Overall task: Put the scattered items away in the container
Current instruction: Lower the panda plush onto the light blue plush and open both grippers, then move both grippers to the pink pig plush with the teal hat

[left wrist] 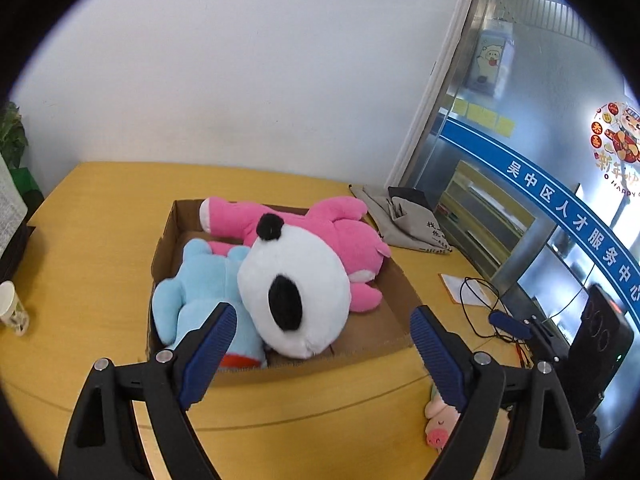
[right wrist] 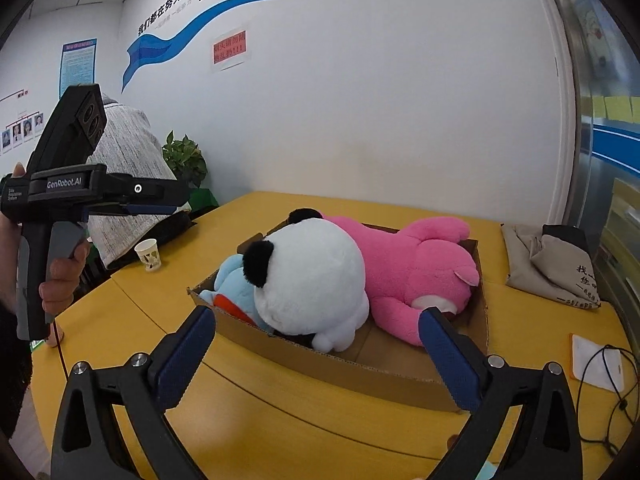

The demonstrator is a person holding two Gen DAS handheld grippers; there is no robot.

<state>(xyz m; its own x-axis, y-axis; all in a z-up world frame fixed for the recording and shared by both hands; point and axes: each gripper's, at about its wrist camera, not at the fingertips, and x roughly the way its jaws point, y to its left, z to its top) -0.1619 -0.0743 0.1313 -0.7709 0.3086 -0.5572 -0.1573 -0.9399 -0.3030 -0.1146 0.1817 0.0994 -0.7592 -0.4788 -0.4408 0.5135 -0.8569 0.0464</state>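
Note:
A shallow cardboard box [left wrist: 394, 292] [right wrist: 360, 368] sits on the yellow table. In it lie a pink plush [left wrist: 344, 236] [right wrist: 416, 272], a white panda plush [left wrist: 296, 284] [right wrist: 312, 284] and a light blue plush [left wrist: 200, 284] [right wrist: 236, 284]. A small pink pig toy [left wrist: 440, 426] lies on the table outside the box, partly behind my left gripper's right finger. My left gripper [left wrist: 322, 338] is open and empty above the box's near edge. My right gripper [right wrist: 318, 344] is open and empty, just short of the box. The left gripper's body [right wrist: 80, 192] shows in the right wrist view.
A paper cup [left wrist: 12, 310] [right wrist: 149, 255] stands at the table's left. A grey cloth bag [left wrist: 404, 216] [right wrist: 556, 268] lies at the right back. A paper card and black cables [left wrist: 476, 300] [right wrist: 600, 364] lie at the right. A person and a plant [right wrist: 186, 160] are at the left.

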